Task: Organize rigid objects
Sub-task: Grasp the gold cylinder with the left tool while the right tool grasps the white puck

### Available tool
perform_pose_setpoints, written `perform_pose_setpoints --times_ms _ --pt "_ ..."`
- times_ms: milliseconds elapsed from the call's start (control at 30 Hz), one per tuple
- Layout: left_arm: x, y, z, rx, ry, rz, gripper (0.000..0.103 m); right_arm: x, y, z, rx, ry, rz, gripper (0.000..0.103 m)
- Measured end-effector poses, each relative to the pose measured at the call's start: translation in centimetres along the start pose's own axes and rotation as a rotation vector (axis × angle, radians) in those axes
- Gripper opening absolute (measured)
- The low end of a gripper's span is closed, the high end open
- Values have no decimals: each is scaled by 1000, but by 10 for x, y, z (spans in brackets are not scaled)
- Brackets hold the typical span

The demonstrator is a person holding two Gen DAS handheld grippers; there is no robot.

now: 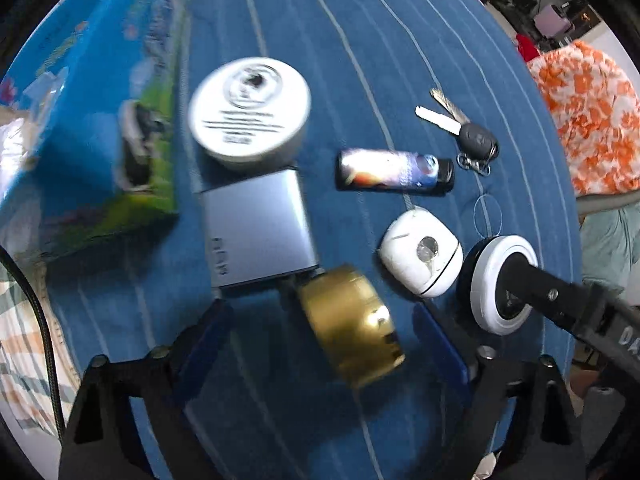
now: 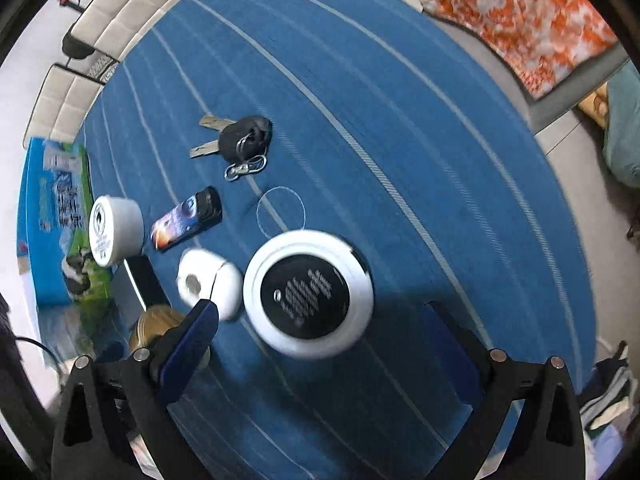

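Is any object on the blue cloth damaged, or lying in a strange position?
Yes. The white earbud-style case looks scuffed, with marks around its round centre. The gold tape roll lies tipped on its side, beside the grey box. Otherwise nothing stands out.

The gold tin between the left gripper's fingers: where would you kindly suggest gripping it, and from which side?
Grip the gold tin across its round side wall, coming from above. It lies tilted on the blue cloth between the open left gripper fingers, so closing there should seat both pads.
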State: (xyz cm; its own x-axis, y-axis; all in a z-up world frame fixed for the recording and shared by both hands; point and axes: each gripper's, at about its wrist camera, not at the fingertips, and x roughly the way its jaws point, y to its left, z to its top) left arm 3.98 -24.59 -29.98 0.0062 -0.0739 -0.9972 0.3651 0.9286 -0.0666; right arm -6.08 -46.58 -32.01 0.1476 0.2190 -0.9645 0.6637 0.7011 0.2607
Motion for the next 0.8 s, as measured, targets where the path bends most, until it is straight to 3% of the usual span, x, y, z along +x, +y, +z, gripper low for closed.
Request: perform_pose_setpoints --times_ms 33,100,267,500,800 --pt "6 -3 1 4 10 1 79 4 1 2 5 4 11 103" --pt "16 -7 3 11 35 7 55 14 5 6 3 15 28 103" --pt "19 -6 2 19 19 26 39 36 19 12 -35 52 -1 102" --pt "11 16 -15 19 13 -1 26 44 34 11 -55 30 -49 102" --pt "10 41 -31 2 28 -9 25 42 43 2 -105 27 -55 94"
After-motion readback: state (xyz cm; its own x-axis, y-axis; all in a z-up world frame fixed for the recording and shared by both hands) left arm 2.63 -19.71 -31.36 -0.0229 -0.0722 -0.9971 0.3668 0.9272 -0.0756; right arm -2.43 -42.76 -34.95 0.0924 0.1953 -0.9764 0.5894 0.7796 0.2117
